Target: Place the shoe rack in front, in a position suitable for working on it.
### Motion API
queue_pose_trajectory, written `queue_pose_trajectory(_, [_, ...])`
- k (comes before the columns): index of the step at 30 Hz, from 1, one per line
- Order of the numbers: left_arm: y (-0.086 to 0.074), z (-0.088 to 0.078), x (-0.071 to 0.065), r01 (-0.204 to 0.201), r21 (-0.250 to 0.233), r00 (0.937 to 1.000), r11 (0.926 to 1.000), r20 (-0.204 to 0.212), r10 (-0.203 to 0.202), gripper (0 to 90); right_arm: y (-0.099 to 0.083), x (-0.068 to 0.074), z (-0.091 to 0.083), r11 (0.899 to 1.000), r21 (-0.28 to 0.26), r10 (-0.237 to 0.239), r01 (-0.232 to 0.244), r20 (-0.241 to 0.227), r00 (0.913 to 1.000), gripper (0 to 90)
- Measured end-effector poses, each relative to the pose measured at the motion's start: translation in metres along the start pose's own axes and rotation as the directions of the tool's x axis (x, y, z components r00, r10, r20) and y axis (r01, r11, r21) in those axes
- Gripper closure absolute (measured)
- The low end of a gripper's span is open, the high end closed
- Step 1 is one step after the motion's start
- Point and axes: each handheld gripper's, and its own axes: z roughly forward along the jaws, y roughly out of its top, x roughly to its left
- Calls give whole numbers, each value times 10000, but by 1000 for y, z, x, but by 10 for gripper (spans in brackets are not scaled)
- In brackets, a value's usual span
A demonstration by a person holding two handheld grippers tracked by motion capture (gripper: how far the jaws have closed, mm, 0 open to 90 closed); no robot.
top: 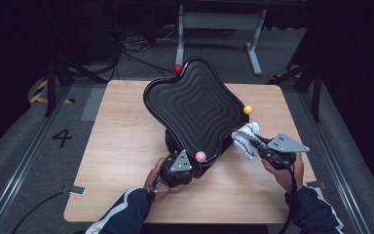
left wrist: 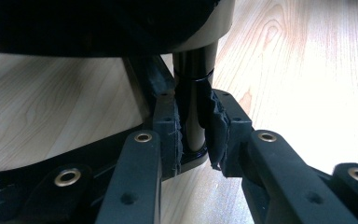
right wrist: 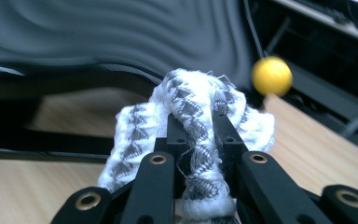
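The left gripper (top: 185, 168) sits at the near edge of the wooden table (top: 126, 146), its jaws pressed onto the black post (left wrist: 193, 112) that carries the black wavy seat panel (top: 195, 109); in the left gripper view the two pads clamp the glossy post from either side, just under the pale underside of the panel, with the black base (left wrist: 74, 158) lying on the table below and to the left of the jaws; the panel stands tilted above and beyond this gripper, its rippled face turned up toward the high view; a pink ball (top: 200, 156) sits at the panel's near edge, right beside the left gripper's grey plate, a yellow ball (top: 248, 109) at the corner nearest the right gripper, and a red ball (top: 177, 68) at the far corner; the right gripper (top: 255, 144) is held by the person's right hand (top: 282, 170) off the panel's right edge, its jaws pinching a bunched white cloth with a grey pattern (right wrist: 191, 121); the cloth bulges out ahead of and around the fingertips, touching or just beside the panel's rim; in the right gripper view the yellow ball hangs just above and to the right of the cloth, with the panel's ridged surface spread behind it.
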Motion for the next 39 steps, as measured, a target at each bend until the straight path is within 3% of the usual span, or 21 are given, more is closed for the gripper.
queue_pose_trajectory(2, [0,1,-1,-7,-38,10000,10000,-16,7,738,6,10,-2,9994,-289,-192,181,-403,9990,804])
queue_pose_trajectory(5, [0,1,-1,-59,-32,10000,10000,-36,59,738,13,24,0,9976,-303,-638,617,-736,9952,804])
queue_pose_trajectory(8, [0,1,-1,-50,-8,10000,10000,-41,50,737,15,35,4,9969,-303,-757,729,-1066,9914,804])
queue_pose_trajectory(9, [0,1,-1,-87,39,9999,10000,-52,87,737,16,37,6,9956,-294,-914,887,-1071,9900,804])
queue_pose_trajectory(15, [1,1,-1,-195,39,9998,9998,-75,195,736,19,47,8,9961,-424,-833,779,-1463,9857,804])
queue_pose_trajectory(19, [1,1,-1,-209,51,9998,9998,-73,209,736,22,55,7,9922,-491,-1211,1147,-1592,9798,804])
queue_pose_trajectory(23, [1,1,-1,-214,101,9998,9997,-60,215,736,17,46,10,9938,-260,-1110,1085,-1331,9849,804])
queue_pose_trajectory(30, [0,1,0,-150,53,9999,9999,16,149,737,0,12,22,9993,233,-295,304,-371,9989,804])
queue_pose_trajectory(32, [0,1,0,-146,61,9999,9999,17,146,737,-4,1,25,9992,346,-195,193,38,9998,804])
queue_pose_trajectory(35, [0,1,1,-132,3,9999,9999,28,132,737,-6,-6,26,9994,329,42,-50,249,9997,804])
queue_pose_trajectory(37, [0,1,1,-132,31,9999,9999,30,132,738,-10,-19,29,9982,504,279,-322,840,9961,805])
queue_pose_trajectory(39, [0,1,1,-123,32,9999,9999,32,123,738,-11,-22,29,9979,497,376,-425,958,9947,805])
